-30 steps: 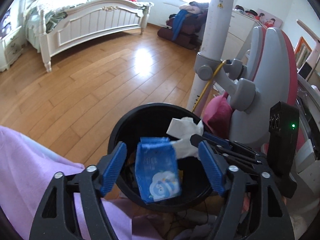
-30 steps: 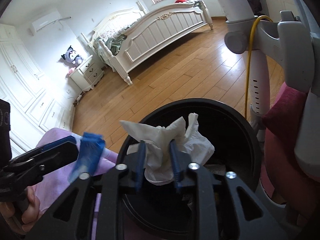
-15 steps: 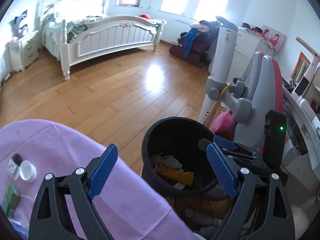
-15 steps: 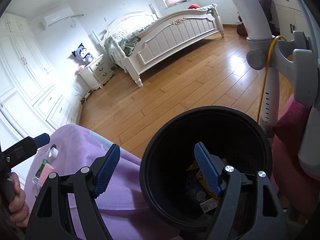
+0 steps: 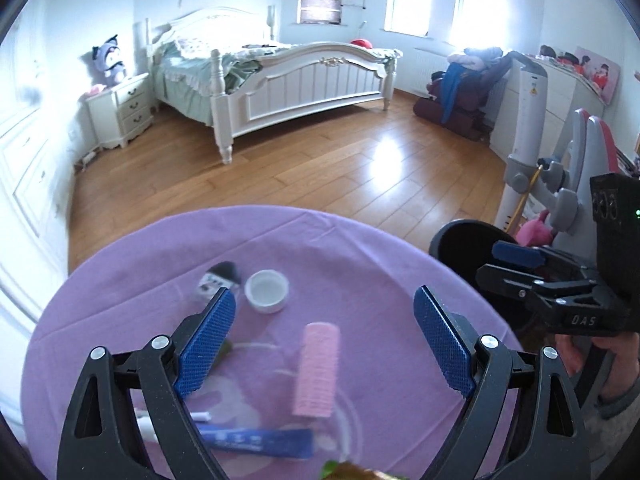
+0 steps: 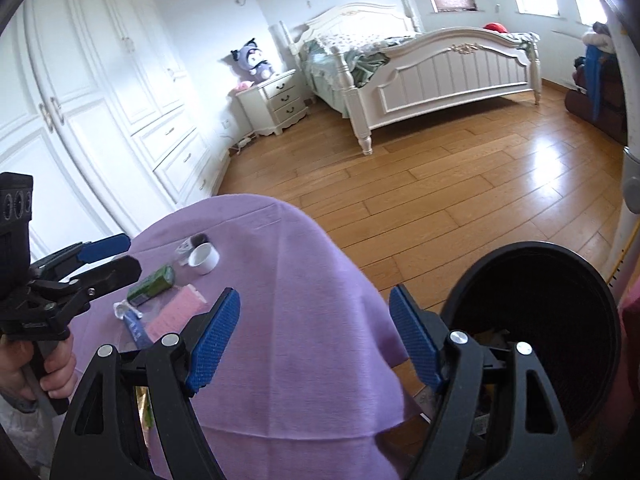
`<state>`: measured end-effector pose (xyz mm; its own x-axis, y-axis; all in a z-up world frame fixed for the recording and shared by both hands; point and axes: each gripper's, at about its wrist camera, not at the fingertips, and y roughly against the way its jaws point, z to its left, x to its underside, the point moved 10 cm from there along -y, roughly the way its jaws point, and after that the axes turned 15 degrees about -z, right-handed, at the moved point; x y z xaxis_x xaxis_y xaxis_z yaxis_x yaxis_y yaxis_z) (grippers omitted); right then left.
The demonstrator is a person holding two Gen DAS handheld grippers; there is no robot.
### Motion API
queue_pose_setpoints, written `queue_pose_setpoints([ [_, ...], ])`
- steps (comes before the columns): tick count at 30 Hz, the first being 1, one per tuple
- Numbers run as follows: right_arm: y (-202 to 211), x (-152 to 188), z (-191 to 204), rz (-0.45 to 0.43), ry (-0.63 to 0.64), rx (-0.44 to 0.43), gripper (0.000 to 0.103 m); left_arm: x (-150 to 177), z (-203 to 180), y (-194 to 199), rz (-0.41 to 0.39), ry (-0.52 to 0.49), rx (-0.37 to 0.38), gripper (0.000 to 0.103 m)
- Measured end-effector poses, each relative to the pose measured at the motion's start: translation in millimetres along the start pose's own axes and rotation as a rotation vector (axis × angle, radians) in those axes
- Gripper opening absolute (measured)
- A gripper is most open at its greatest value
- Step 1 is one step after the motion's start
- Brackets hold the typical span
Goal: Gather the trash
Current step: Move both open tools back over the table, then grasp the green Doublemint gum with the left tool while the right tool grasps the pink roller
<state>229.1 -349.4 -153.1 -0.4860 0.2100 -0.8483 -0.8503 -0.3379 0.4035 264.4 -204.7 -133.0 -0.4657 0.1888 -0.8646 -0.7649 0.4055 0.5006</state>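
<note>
My left gripper (image 5: 323,294) is open and empty above the round table's purple cloth (image 5: 360,264). Under it lie a white cap (image 5: 267,291), a pink hair roller (image 5: 316,368), a blue tube (image 5: 256,442) and a small black-and-white item (image 5: 218,278). The black bin (image 5: 468,240) stands off the table's right edge. My right gripper (image 6: 315,294) is open and empty over the cloth's right edge (image 6: 300,280), beside the bin (image 6: 520,248), which holds some trash. A green packet (image 6: 152,284) lies near the cap (image 6: 204,258).
A grey and pink chair (image 5: 576,160) and a white pole (image 5: 524,120) stand behind the bin. Wooden floor (image 5: 320,168) stretches to a white bed (image 5: 304,80) and a nightstand (image 5: 124,108). White wardrobes (image 6: 80,100) line the left wall.
The blue packet and the white tissue dropped from the jaws into the bin. Both grippers opened wide, then swung left and up from the bin toward the table.
</note>
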Motion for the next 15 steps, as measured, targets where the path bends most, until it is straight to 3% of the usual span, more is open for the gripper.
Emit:
queue_pose_setpoints([
  [9,-33.1,23.9,91.6,0.115,0.200,-0.169,0.076,39.9,101.6,12.0,0.074,0.036,-0.035,0.089],
  [15,-49.8,46.2,123.2,0.186,0.342,-0.221,0.076,55.8,108.6,-3.9,0.131,0.030,-0.005,0.079],
])
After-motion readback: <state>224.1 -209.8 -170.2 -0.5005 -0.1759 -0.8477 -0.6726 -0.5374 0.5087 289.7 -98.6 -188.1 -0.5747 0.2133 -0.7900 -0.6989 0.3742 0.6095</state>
